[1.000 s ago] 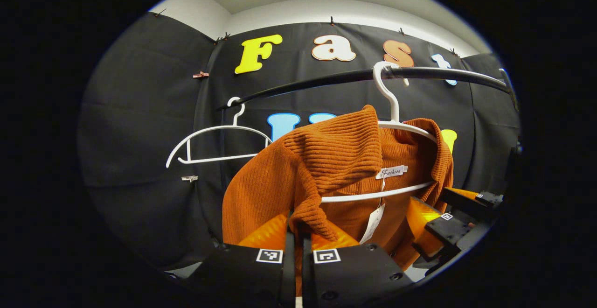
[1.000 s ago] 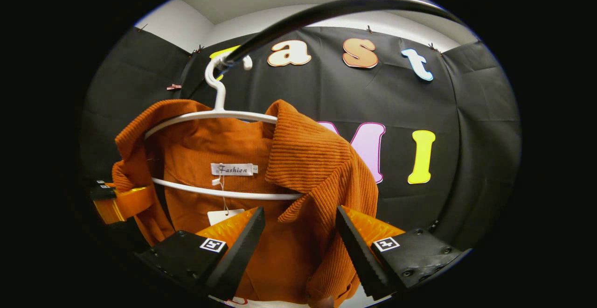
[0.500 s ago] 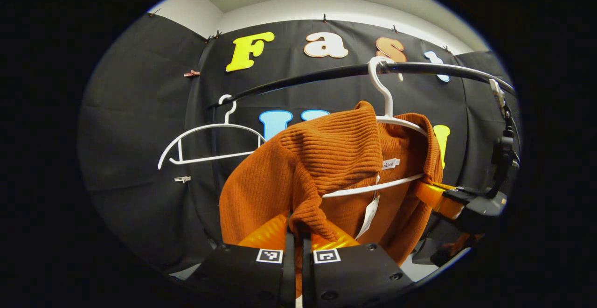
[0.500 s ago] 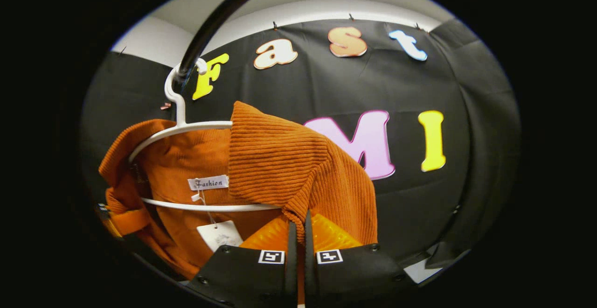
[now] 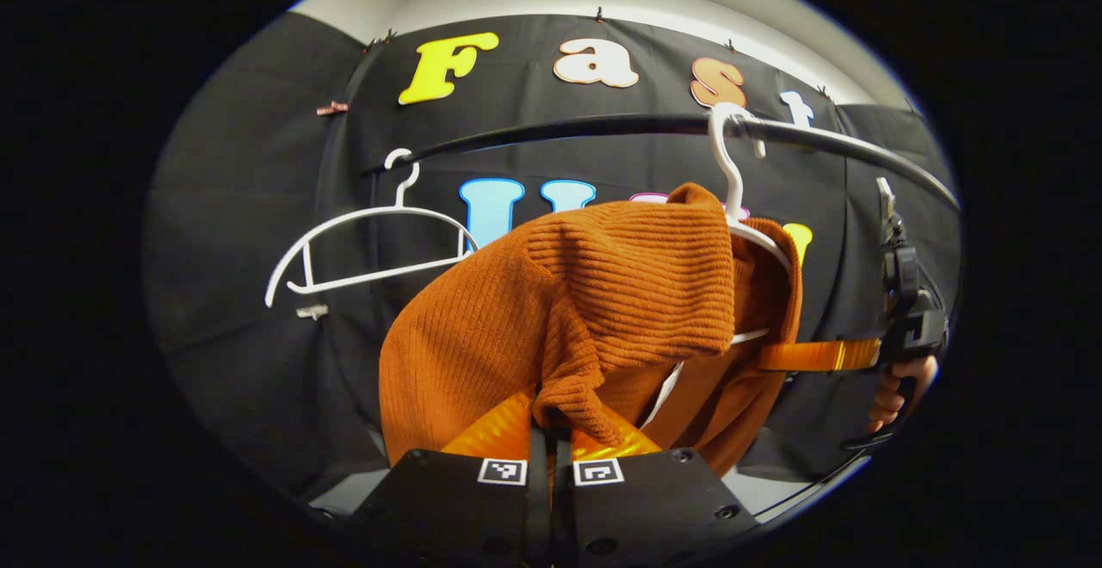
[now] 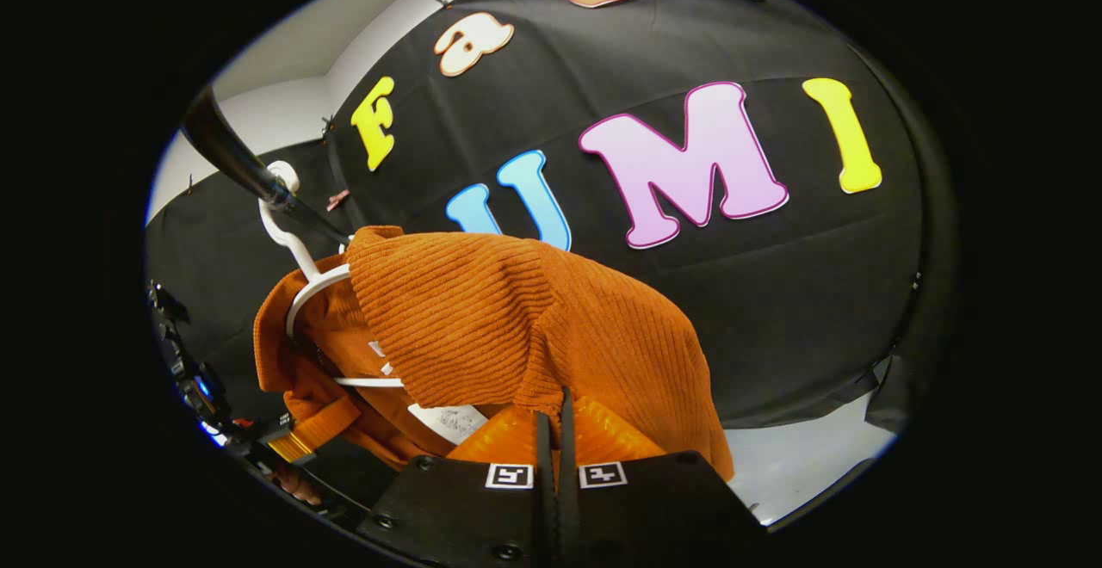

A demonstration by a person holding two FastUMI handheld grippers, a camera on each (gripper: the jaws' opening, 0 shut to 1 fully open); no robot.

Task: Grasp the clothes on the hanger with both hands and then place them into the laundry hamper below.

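Left gripper view: the left gripper (image 5: 551,439) is clamped on a fold of the orange ribbed sweater (image 5: 603,293), which hangs on the white hanger (image 5: 732,181) below the black rail (image 5: 603,127).

Right gripper view: the right gripper (image 6: 555,430) is closed on the sweater's other shoulder, beside the hanger (image 6: 297,293); both shoulders are best lifted outward off the hanger's arms before being lowered.

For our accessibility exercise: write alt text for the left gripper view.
The left gripper is shut on an orange sweater hanging on a white hanger from a black rail. An empty hanger hangs at left.
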